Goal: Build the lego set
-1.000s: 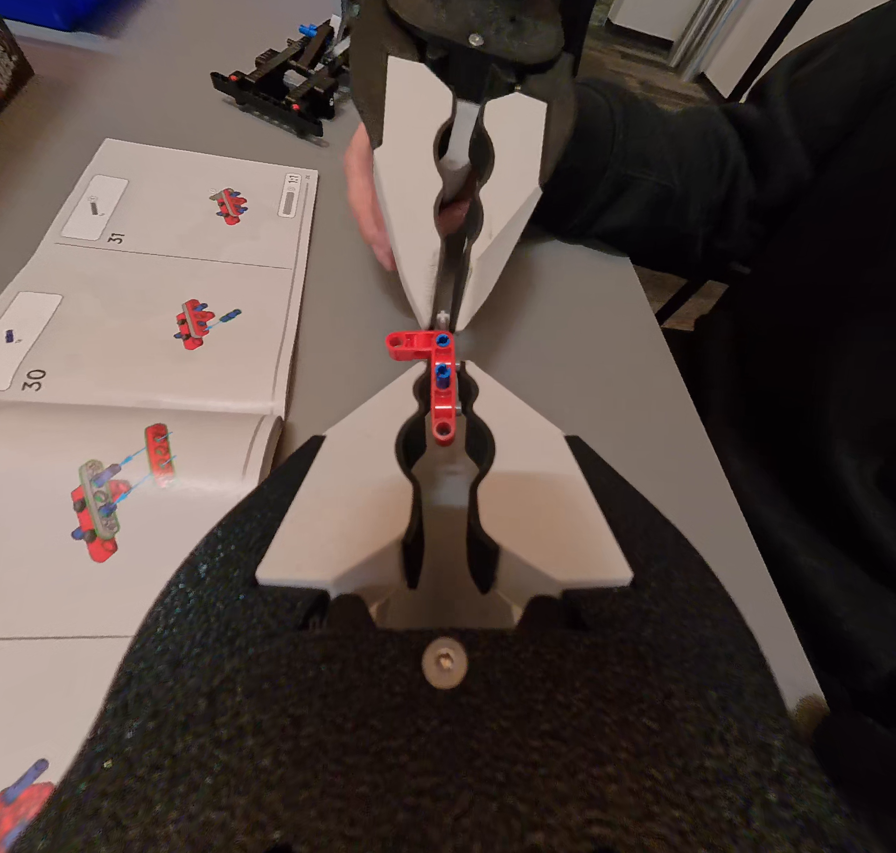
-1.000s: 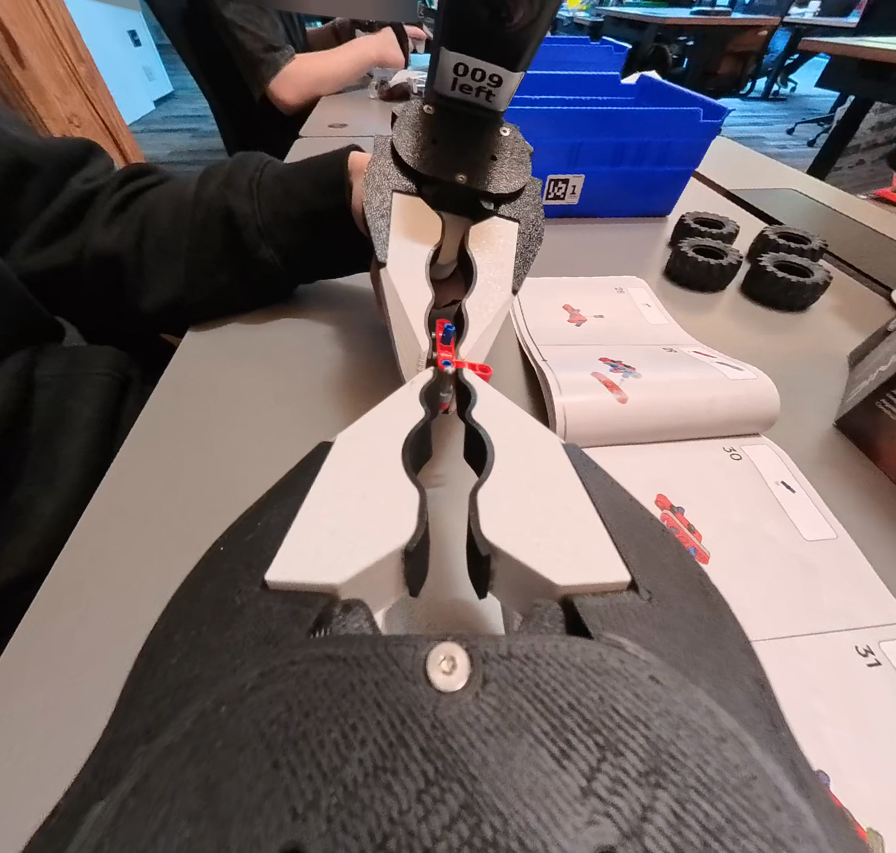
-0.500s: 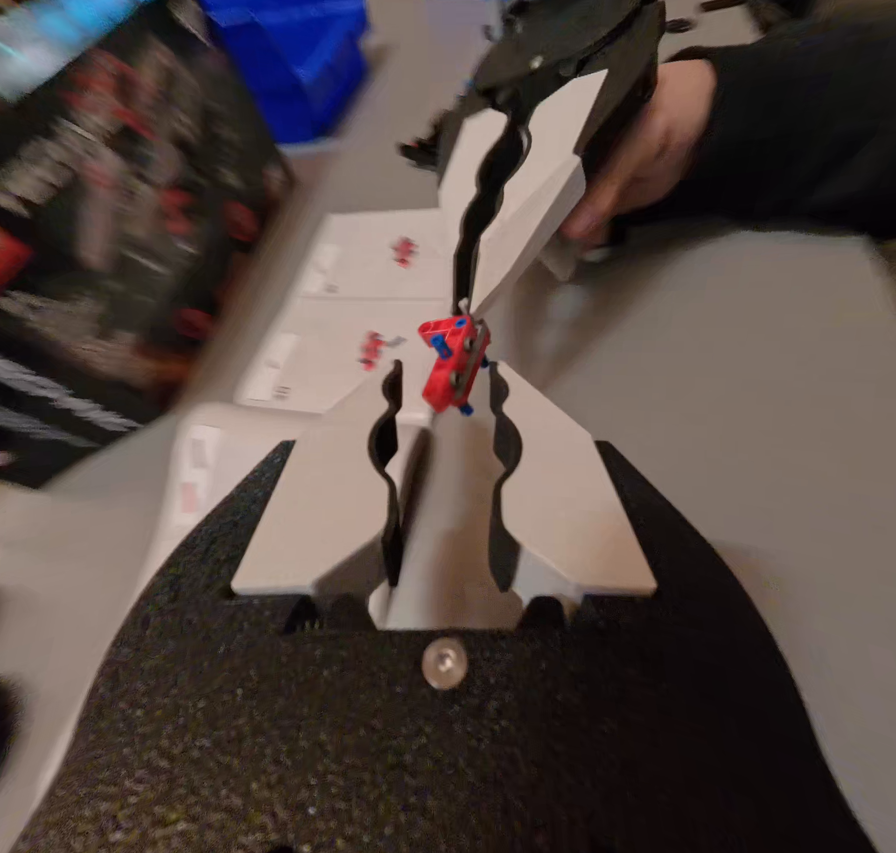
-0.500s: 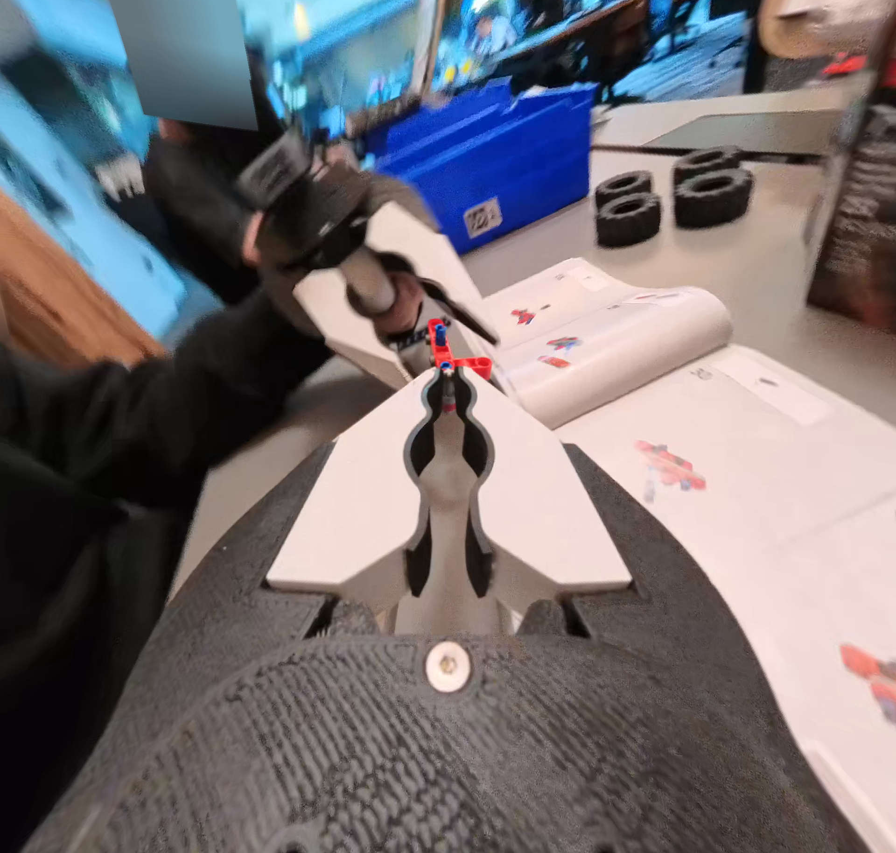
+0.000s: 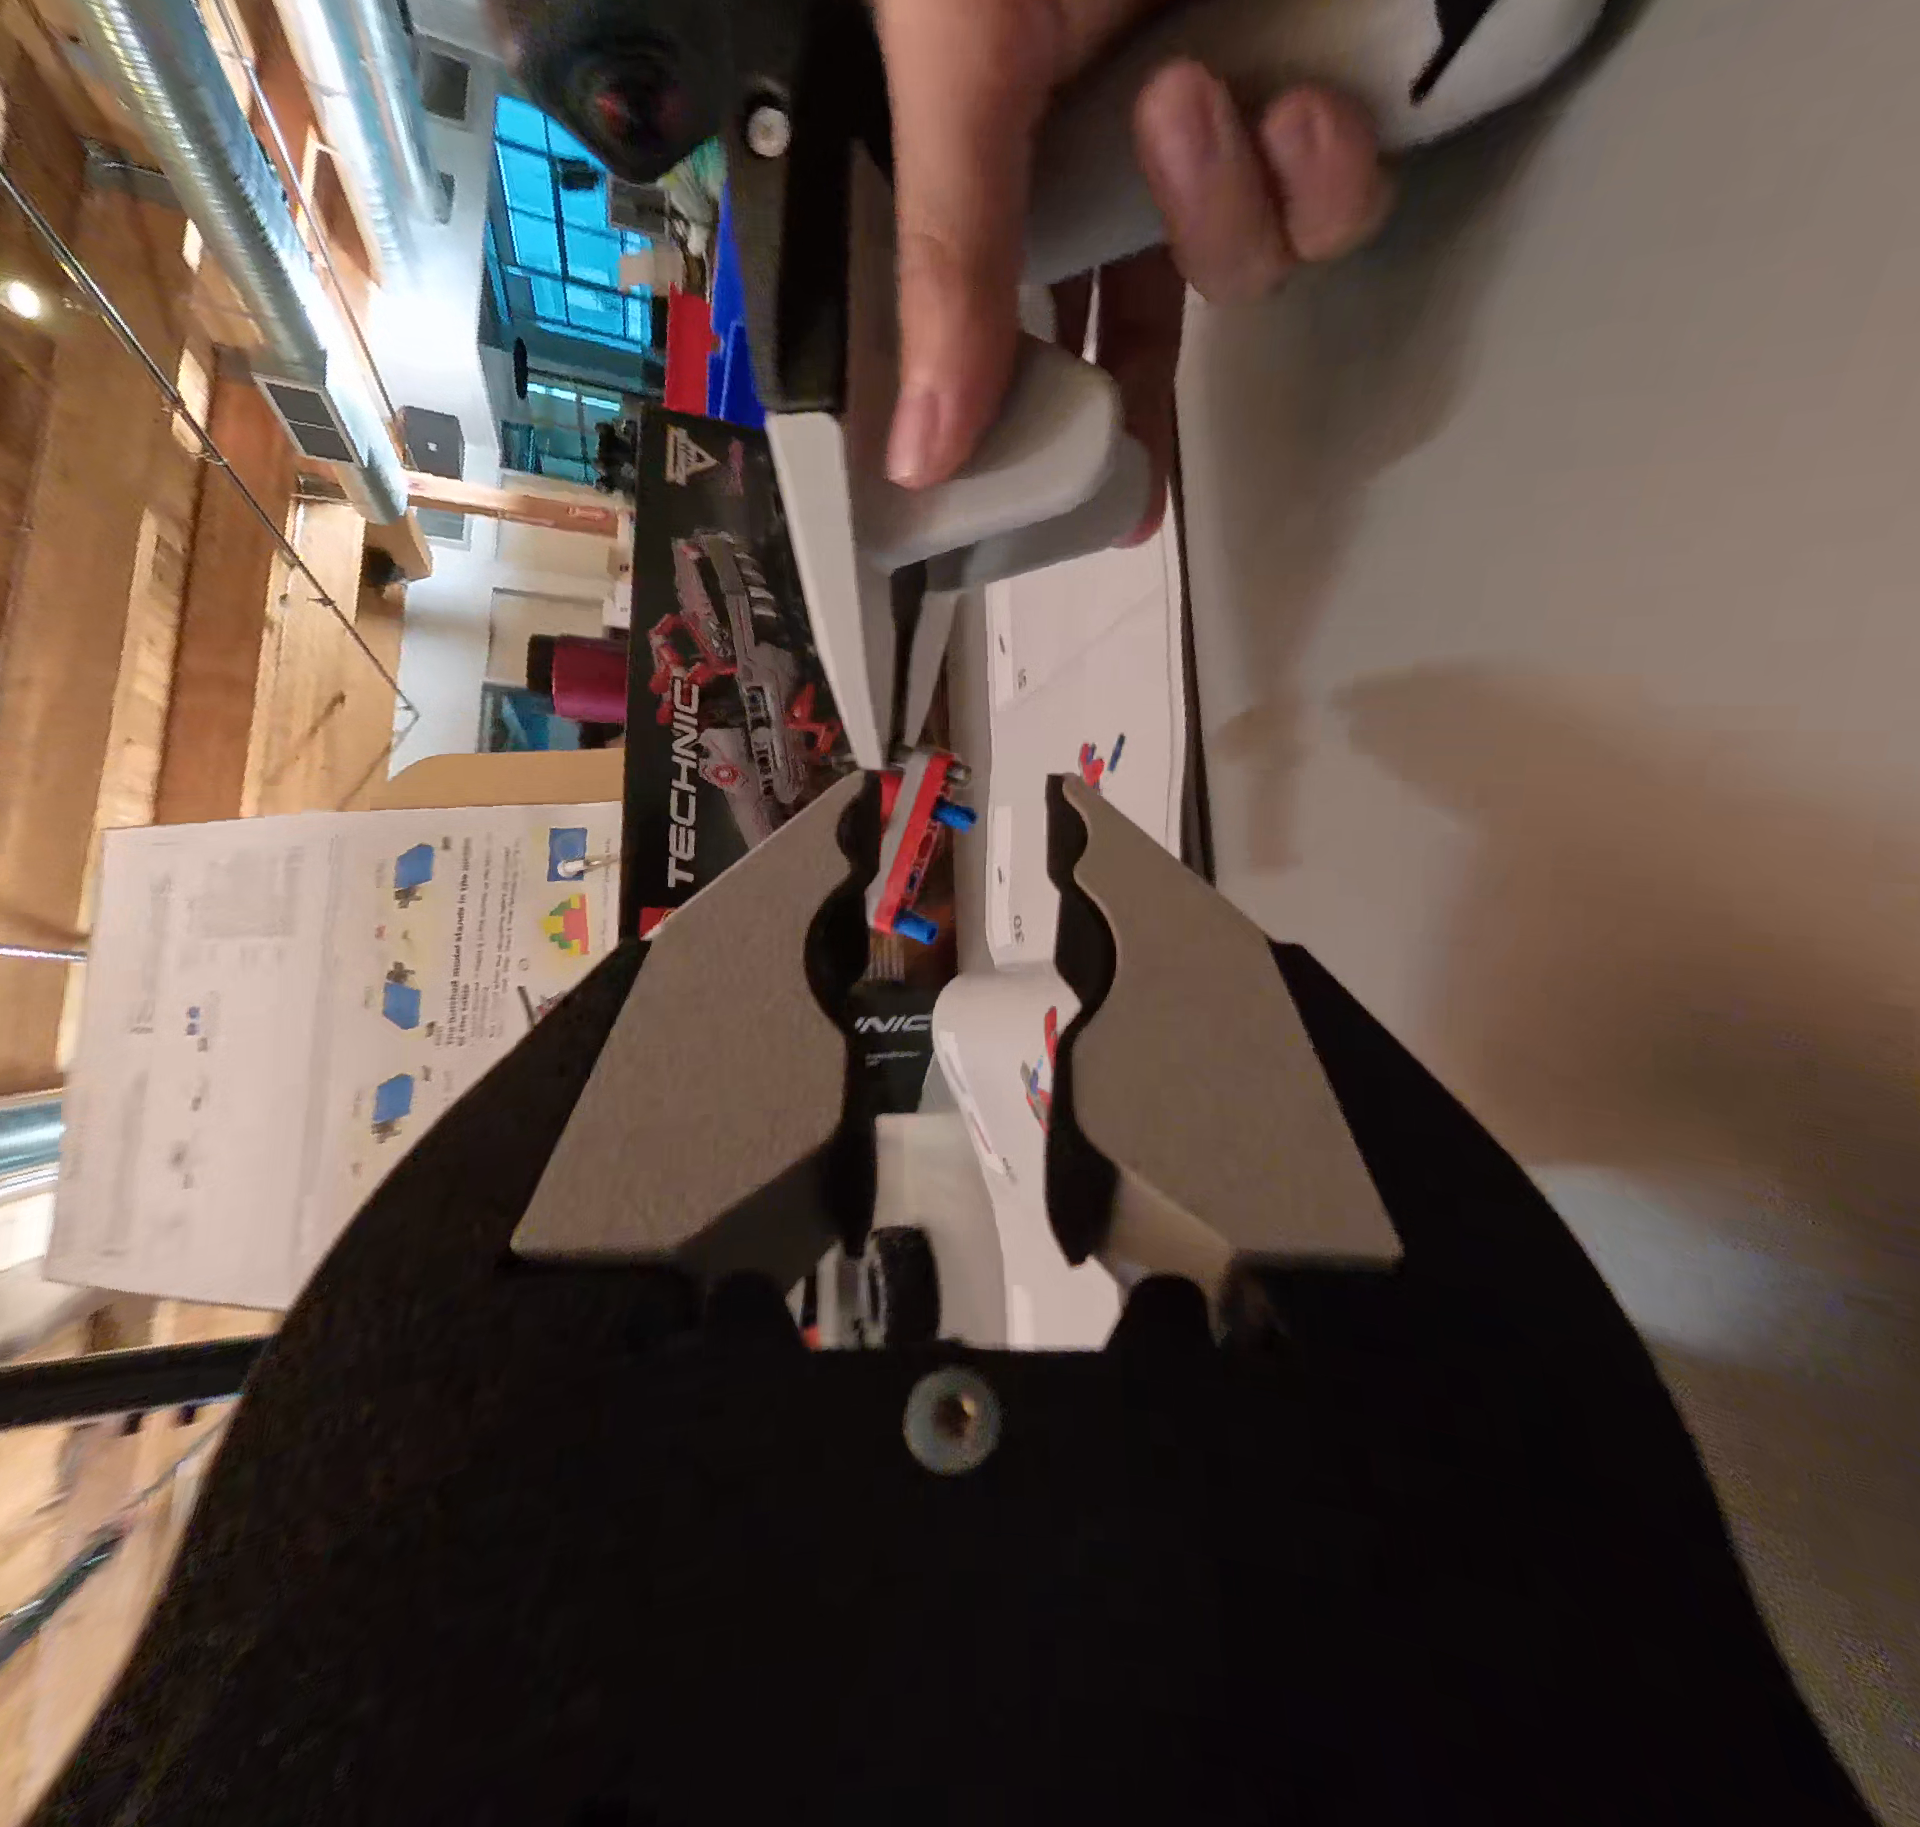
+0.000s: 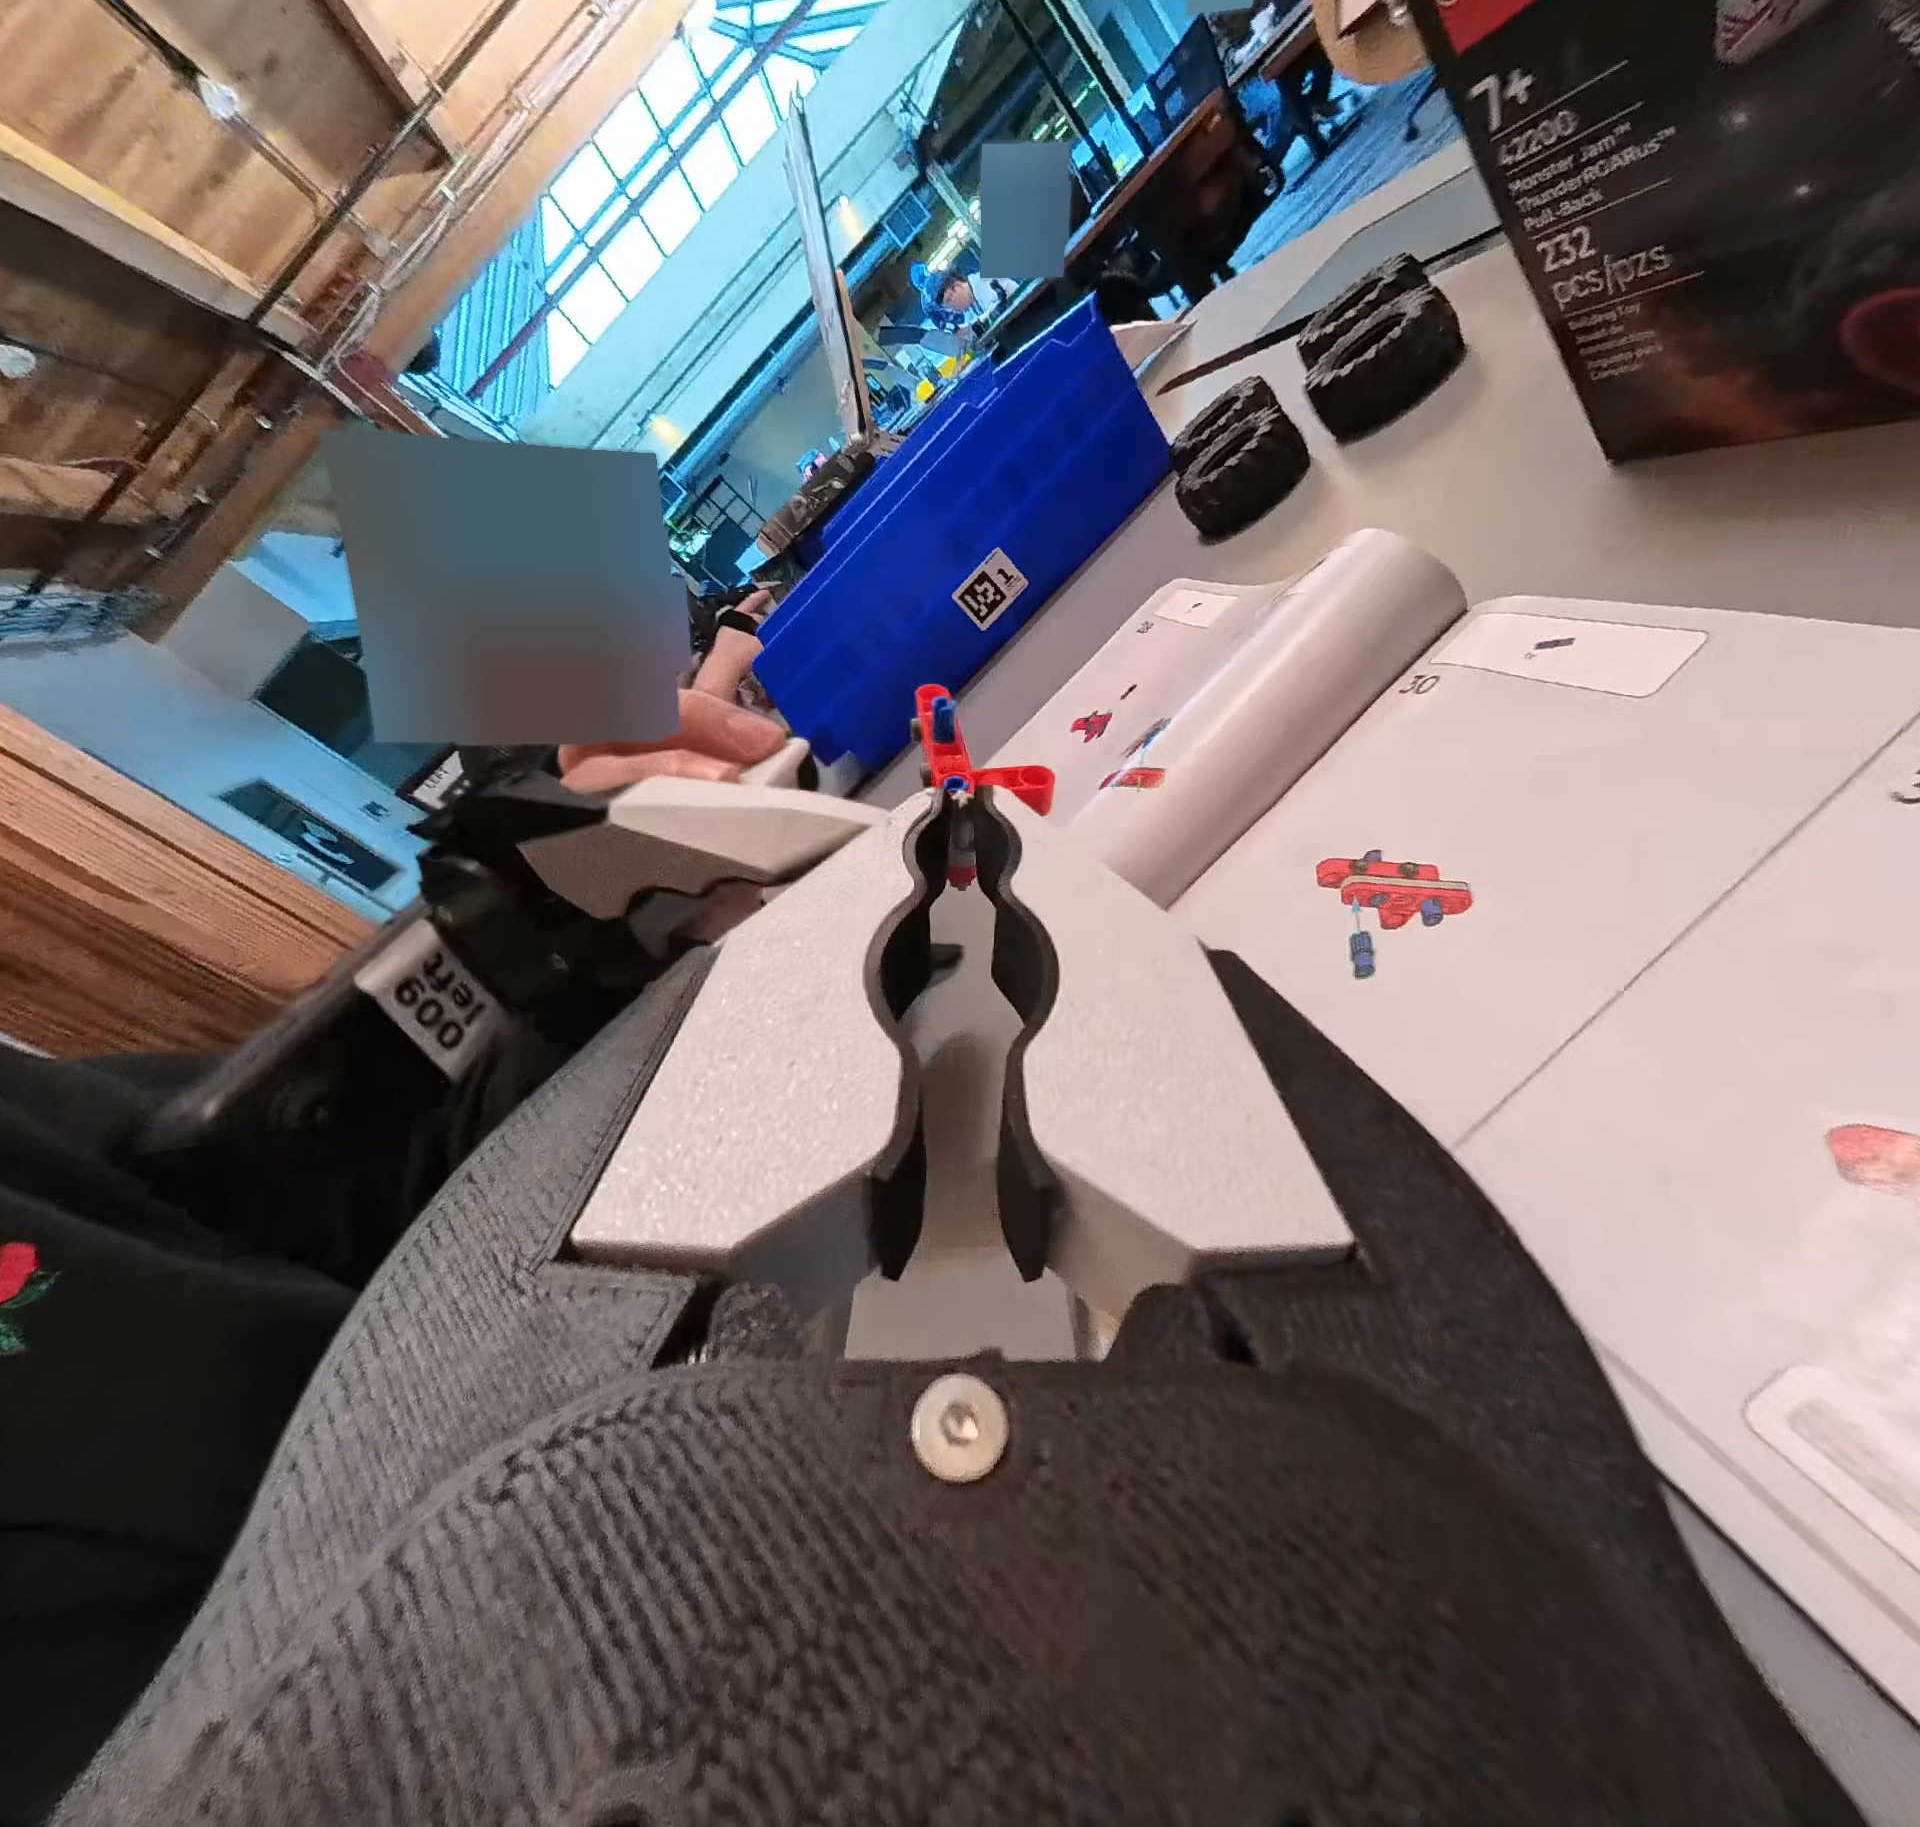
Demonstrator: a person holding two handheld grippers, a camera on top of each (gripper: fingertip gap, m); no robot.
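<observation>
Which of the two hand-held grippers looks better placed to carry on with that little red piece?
The right hand-held gripper, probably: it is shut on the red piece. The left hand-held gripper is open, one finger beside the piece, gripping nothing.

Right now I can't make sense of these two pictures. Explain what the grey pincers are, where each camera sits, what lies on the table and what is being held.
No robot here: a person holds a hand-held gripper in each hand, each with a camera looking along its two grey fingers. The left view is rolled sideways. The left hand-held gripper stands open; the right hand-held gripper is shut on a small red lego piece with blue pins. On the grey table lie an open instruction booklet, black tyres, a blue bin and the dark lego box.
</observation>
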